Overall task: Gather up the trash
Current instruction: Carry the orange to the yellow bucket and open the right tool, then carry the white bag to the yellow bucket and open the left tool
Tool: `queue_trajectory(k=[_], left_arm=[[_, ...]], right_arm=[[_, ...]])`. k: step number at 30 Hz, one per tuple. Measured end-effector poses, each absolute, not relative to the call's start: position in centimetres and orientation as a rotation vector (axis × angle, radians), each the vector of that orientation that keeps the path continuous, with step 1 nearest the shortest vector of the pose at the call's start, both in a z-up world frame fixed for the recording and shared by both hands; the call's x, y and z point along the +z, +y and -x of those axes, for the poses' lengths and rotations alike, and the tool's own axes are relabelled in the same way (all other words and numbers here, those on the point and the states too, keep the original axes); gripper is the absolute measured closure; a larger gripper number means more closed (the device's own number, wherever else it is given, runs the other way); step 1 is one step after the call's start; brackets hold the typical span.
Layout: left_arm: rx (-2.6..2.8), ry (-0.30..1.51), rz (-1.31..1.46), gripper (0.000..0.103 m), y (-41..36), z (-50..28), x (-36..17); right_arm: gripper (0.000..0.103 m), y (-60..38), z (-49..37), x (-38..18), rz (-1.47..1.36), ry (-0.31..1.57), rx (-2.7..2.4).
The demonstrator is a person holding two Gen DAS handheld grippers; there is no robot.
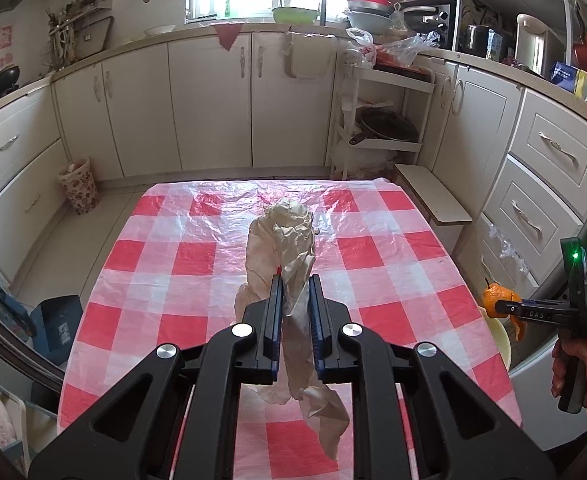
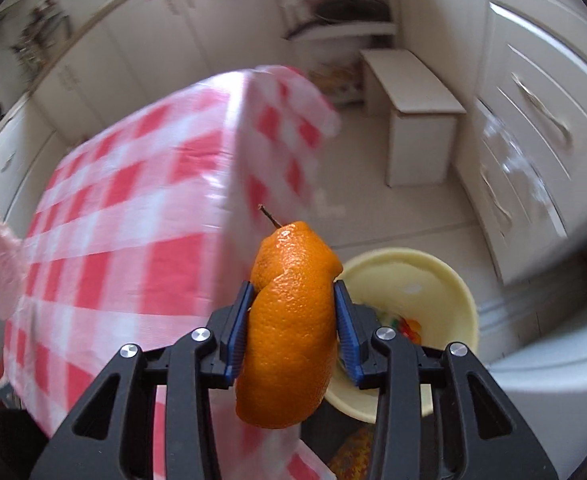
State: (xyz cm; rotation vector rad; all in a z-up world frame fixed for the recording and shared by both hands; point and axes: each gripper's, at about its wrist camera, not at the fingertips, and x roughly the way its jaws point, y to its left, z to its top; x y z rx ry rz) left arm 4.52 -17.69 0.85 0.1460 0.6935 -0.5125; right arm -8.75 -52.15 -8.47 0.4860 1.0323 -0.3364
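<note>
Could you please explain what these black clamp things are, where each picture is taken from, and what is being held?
No robot here: a person holds two hand-held grippers, each with a camera looking along its jaws. The left gripper view shows a table with a red checked tablecloth; its jaws pinch crumpled paper. At that picture's right edge a hand holds the right gripper. Its own view shows orange peel between the jaws, above a pale yellow bin on the floor.
</note>
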Motion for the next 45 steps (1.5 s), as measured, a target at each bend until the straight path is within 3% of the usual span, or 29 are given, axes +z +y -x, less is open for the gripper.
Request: queue_trajectory(k=[4, 7, 14, 24, 34, 45], left_arm=[[-0.522, 0.697, -0.157, 0.091, -18.7, -4.3, 0.5], [-0.529, 0.698, -0.164, 0.091, -19.4, -4.0, 0.3], [-0.565, 0.707, -0.160, 0.091, -20.3, -3.7, 0.0], [-0.709, 0.681, -0.093, 0.091, -20.9, -2.2, 1.5], [-0.977, 0.830, 0.064, 0.091, -28.2, 1.4, 1.5], [-0.965, 1.107, -0.005, 0.091, -45.4, 4.3, -8.4]], right_arm=[[0.060, -54.8, 10.3, -10.8, -0.555, 1.072, -0.406], [0.044, -55.8, 10.6, -11.3, -0.601, 1.074, -0.438], [0.035, -55.7, 11.2, -6.8, -0.623, 0.907, -0.409], [0.034, -52.5, 11.1, -1.1, -0.554, 0.750, -0.283], [0.030, -52.2, 15.0, 6.3, -0.442, 0.472, -0.312], [0.028, -57.2, 18.8, 8.6, -0.512, 0.340, -0.410]])
